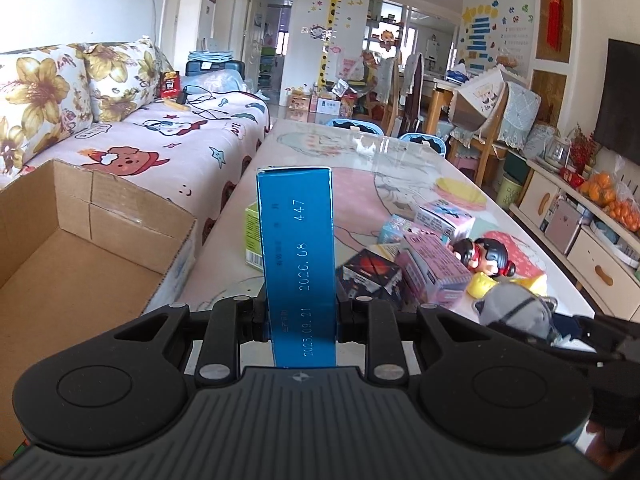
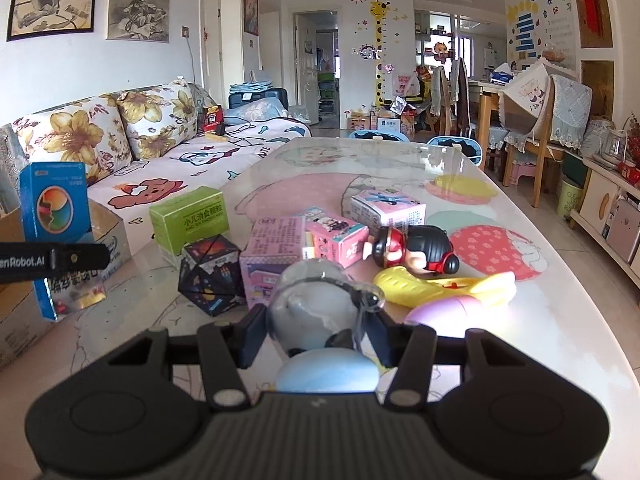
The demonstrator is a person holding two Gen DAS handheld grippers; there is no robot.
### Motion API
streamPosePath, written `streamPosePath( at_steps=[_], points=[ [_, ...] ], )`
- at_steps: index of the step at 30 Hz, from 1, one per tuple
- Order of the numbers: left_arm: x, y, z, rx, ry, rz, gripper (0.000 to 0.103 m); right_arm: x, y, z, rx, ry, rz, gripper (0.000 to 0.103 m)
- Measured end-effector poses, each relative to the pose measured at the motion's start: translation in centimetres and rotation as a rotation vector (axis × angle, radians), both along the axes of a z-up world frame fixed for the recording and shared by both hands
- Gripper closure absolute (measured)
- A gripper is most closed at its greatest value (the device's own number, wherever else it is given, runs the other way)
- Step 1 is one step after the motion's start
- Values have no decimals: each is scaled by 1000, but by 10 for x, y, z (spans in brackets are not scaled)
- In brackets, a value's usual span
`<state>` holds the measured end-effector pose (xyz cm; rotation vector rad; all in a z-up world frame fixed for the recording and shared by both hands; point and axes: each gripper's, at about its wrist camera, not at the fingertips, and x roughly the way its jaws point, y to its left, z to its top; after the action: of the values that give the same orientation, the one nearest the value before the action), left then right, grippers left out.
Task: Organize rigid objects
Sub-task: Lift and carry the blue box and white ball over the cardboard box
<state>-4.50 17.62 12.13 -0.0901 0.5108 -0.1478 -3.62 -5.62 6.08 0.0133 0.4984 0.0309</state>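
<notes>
My left gripper [image 1: 301,320] is shut on a tall blue box [image 1: 298,256], held upright above the table's left edge; the same blue box [image 2: 56,236] shows at the far left of the right wrist view. An open cardboard box [image 1: 80,248] lies just left of it. My right gripper [image 2: 316,326] is shut on a clear capsule ball [image 2: 320,308] with a grey and blue toy inside, held over the near part of the table [image 2: 360,168]. Ahead of it lie a dark cube [image 2: 214,276], pink boxes [image 2: 276,256], a green box [image 2: 188,218] and a doll [image 2: 416,250].
A yellow toy [image 2: 444,286] and a pale purple egg [image 2: 444,314] lie right of the capsule. A floral sofa [image 2: 140,148] runs along the left. Chairs [image 2: 532,128] stand beyond the table's far end, and a low cabinet [image 1: 580,224] lines the right wall.
</notes>
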Motion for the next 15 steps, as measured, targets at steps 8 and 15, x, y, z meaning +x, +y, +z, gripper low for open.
streamPosePath(
  at_steps=[8,15],
  points=[
    [-2,11,5,-48,17,71,73,-1,42,10,-39,-15,92,50],
    [6,18,9,-42,-1,172,73,10,74,23,-47,-47,184,50]
  ],
)
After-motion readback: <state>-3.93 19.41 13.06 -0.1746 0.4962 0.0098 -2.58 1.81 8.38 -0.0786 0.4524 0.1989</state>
